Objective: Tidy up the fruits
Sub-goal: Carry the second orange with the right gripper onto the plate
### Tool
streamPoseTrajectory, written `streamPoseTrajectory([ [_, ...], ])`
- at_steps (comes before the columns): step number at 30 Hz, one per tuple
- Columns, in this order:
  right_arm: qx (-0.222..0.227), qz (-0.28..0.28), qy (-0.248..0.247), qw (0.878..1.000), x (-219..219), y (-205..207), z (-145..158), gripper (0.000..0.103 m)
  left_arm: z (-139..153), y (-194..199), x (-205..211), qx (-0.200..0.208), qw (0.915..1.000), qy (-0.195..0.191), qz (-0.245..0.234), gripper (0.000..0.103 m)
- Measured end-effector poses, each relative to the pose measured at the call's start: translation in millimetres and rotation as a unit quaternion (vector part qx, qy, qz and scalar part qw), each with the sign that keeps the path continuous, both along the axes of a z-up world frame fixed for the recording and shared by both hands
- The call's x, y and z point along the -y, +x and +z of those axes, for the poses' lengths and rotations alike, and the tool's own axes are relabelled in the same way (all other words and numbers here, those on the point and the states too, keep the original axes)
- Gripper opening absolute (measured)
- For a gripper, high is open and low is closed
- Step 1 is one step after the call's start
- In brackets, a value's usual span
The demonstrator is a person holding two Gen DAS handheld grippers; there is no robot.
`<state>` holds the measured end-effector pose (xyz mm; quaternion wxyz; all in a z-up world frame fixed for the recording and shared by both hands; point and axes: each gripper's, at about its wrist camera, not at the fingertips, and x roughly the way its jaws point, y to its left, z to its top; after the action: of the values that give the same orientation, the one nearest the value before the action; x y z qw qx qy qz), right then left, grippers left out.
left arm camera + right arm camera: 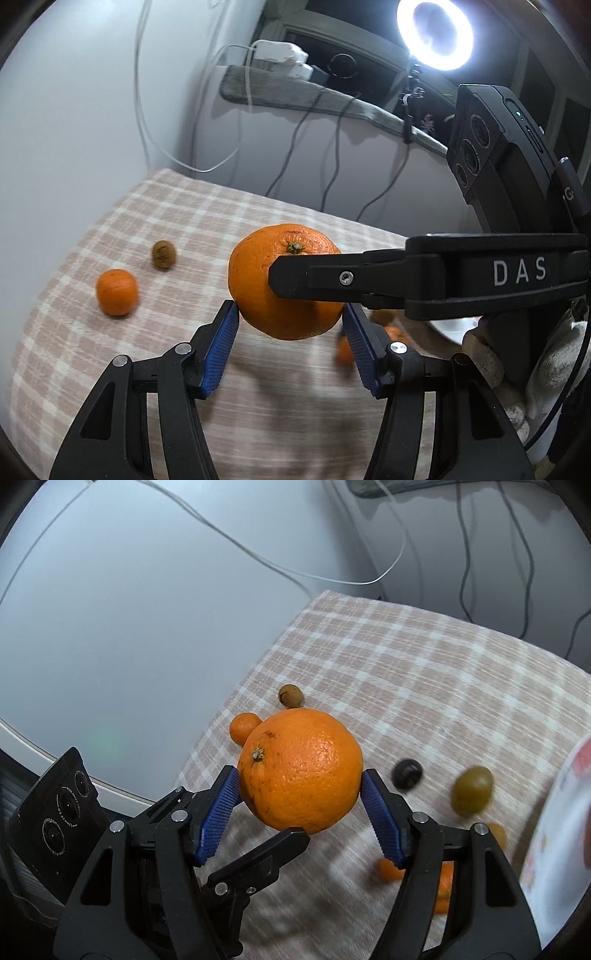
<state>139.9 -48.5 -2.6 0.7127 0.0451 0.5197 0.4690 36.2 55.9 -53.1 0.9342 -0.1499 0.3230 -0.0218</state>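
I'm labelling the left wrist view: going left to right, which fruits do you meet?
Small mandarin → brown kiwi-like fruit → big orange, held between the left gripper's blue pads.

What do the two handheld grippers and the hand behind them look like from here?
Both the left gripper and the right gripper have black frames with silver pivot pins and ribbed blue fingers. One finger arm is lettered DAS. A black three-lens camera module sits on the right one. The hand wears a white knit glove.

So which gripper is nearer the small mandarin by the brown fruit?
Left, probably. Both clamp the big orange; the small mandarin lies on the side of the left gripper; the right gripper enters opposite.
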Motion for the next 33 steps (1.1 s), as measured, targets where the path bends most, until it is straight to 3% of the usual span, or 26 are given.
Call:
streamPoseTrajectory([
  [15,0.017,-0.093,0.011,0.995,100.1,-10.2,12.0,0.071,15.9,6.3,77.3,0.017,0.9961,0.006,-0.086,0.058],
  [33,0.008,-0.183,-0.004,0.983,198.6,-4.0,-8.6,0.071,6.9,34.8,156.1,-0.002,0.9833,0.006,-0.182,0.058],
])
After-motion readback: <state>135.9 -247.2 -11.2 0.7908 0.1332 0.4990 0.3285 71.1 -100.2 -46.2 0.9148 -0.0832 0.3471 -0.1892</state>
